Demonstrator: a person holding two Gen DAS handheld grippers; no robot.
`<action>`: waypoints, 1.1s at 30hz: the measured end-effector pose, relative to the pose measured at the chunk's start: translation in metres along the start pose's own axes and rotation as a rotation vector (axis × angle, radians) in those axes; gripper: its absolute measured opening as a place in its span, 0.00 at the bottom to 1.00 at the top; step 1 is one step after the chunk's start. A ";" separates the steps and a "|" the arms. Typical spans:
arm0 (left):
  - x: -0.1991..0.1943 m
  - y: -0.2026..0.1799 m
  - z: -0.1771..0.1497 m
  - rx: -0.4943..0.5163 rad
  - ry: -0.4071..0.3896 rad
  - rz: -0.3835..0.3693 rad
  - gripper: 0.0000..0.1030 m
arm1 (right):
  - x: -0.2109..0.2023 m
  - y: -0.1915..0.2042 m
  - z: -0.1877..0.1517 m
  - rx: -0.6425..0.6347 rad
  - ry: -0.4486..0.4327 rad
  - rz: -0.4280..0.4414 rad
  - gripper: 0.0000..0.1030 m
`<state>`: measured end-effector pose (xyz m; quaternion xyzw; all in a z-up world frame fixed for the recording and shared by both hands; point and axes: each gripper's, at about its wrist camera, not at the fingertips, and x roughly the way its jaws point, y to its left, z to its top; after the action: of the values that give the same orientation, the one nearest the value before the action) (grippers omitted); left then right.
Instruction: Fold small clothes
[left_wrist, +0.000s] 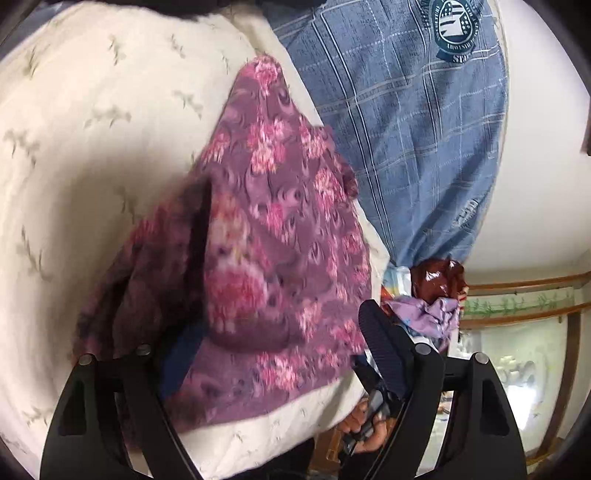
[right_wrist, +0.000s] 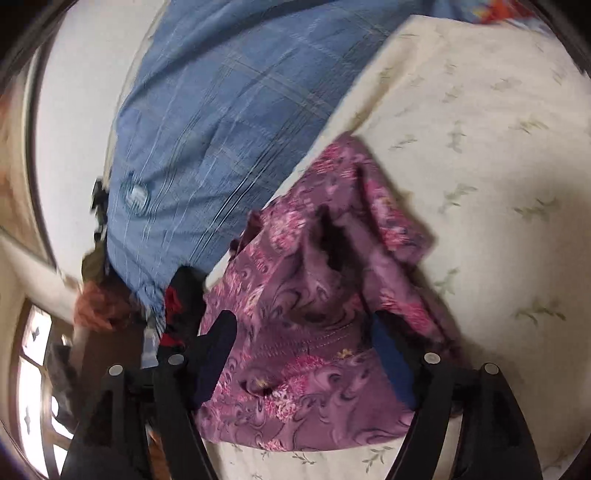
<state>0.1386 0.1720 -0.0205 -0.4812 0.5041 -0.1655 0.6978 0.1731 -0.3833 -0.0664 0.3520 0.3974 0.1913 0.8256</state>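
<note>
Cream quilted bedding (left_wrist: 92, 155) with a faint leaf print covers the bed and fills most of both views. On it lies a small purple garment (left_wrist: 273, 236) with pink flowers, loosely bunched, with a dark fold opening near its middle; in the right wrist view the same garment (right_wrist: 314, 306) sits in the lower centre of the frame, with a stitched seam running across it.

Left tool (left_wrist: 280, 347) stands wide open at the bottom of its frame; the garment's lower edge lies between the two fingers and drapes over the left one, with no pinch on the cloth. Right tool (right_wrist: 303, 354) is likewise spread open at the bottom of its frame, the garment lying between and partly over its fingers, not clamped.

Beyond the garment, a blue checked cloth (left_wrist: 399, 129) with a round crest badge lies on the bedding in the upper right of the left view, and in the upper left of the right view (right_wrist: 207, 122). At its lower end is a heap of other clothes (left_wrist: 428, 306), lilac and shiny dark red. A hand (left_wrist: 364, 428) shows at the bottom of the left view, holding a dark handle.
</note>
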 end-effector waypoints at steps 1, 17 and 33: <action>-0.001 0.002 0.002 -0.009 -0.005 0.004 0.76 | 0.004 0.007 -0.001 -0.051 0.017 -0.031 0.70; -0.003 0.011 0.028 0.030 -0.002 0.016 0.15 | -0.006 -0.011 0.016 0.102 -0.027 0.106 0.51; -0.019 -0.025 0.043 0.093 -0.090 -0.006 0.09 | -0.005 0.034 0.033 -0.035 -0.072 0.271 0.03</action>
<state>0.1740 0.1952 0.0114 -0.4568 0.4625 -0.1687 0.7410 0.1954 -0.3770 -0.0241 0.3947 0.3130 0.2952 0.8118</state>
